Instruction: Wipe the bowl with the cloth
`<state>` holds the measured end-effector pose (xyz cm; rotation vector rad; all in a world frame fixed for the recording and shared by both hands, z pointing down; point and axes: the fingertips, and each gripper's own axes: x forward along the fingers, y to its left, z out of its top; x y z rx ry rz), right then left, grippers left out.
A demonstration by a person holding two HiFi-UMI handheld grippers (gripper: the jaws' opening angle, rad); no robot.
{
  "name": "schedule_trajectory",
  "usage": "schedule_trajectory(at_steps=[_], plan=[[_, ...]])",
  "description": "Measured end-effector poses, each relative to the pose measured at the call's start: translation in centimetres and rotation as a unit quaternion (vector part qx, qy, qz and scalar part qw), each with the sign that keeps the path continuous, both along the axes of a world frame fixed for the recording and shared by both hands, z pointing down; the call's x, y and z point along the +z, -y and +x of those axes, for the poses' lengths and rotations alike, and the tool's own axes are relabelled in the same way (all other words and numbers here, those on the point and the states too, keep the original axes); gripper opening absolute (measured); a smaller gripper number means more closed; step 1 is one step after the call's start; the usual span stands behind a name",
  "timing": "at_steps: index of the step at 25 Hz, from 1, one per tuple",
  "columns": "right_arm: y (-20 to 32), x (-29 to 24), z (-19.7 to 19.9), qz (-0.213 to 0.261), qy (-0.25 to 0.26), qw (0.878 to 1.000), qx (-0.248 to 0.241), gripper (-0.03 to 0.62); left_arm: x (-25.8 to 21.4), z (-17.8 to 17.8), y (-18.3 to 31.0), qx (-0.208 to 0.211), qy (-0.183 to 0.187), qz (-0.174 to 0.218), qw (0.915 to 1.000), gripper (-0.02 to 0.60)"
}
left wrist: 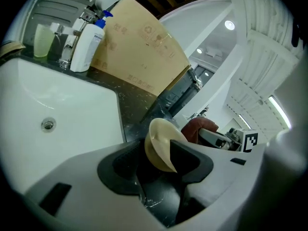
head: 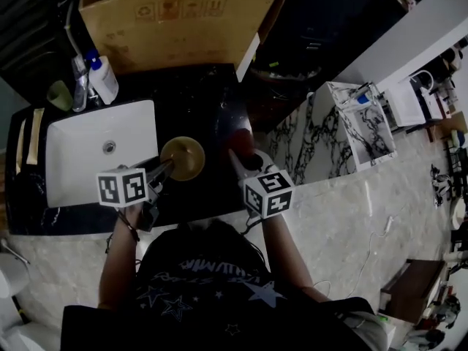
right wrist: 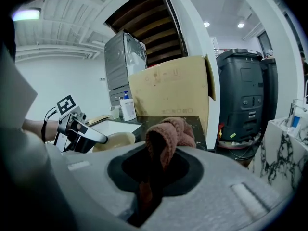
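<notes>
On the black counter [head: 212, 93], the left gripper [left wrist: 161, 159] has its jaws spread wide, straddling the rim of the tan bowl [left wrist: 160, 137]. The rim sits in the gap, closer to the right-hand pad, and the pads are not clamped on it. The right gripper [right wrist: 158, 166] has its jaws closed tight on a bunched red-brown cloth [right wrist: 169, 133]. The cloth folds up above the jaws and a strip hangs down between them.

Around, head view:
- A white sink [head: 77, 141] is at the bowl's 9 o'clock, just beside it.
- A cardboard box [head: 175, 31] is at 12 o'clock, at the back of the counter.
- A white bottle with blue top [head: 104, 79] and a pale green cup [head: 60, 95] are at 10 o'clock, behind the sink.
- Pale marble floor is at 3 o'clock, past the counter edge.

The bowl stands upright mid-counter. The left gripper meets its rim from 8 o'clock. The right gripper with the cloth is at the bowl's 3 o'clock, near it, with cloth and bowl apart. In the right gripper view the bowl lies at 9 o'clock of the cloth, with the left gripper at its far-left rim.
</notes>
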<state>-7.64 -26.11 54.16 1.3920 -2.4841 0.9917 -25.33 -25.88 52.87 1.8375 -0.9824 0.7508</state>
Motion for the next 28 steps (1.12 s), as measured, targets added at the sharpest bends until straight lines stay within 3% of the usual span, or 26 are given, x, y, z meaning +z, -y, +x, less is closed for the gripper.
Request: schedule_trajectory(at_steps=[5,15,22,28], plan=[[1.3,-0.1,-0.1,0.011,0.007,0.999,-0.029,0.051,-0.1,0.0,0.3,-0.020,0.017,0.000,0.9996,0.194],[1.9,0.0,-0.2,0.028,0.017,0.997,-0.067,0.051,0.2,-0.3,0.0,-0.045,0.073,0.006,0.9963,0.025],[1.7,-0.7,0.1,0.041,0.016,0.995,-0.086,0.051,0.2,0.0,-0.4,-0.050,0.096,0.009,0.9941,0.021],[-0.1,-4.7,-1.4,0.085,0.044,0.984,-0.147,0.051,-0.3,0.5,-0.3,-0.049,0.107,0.023,0.9927,0.021]])
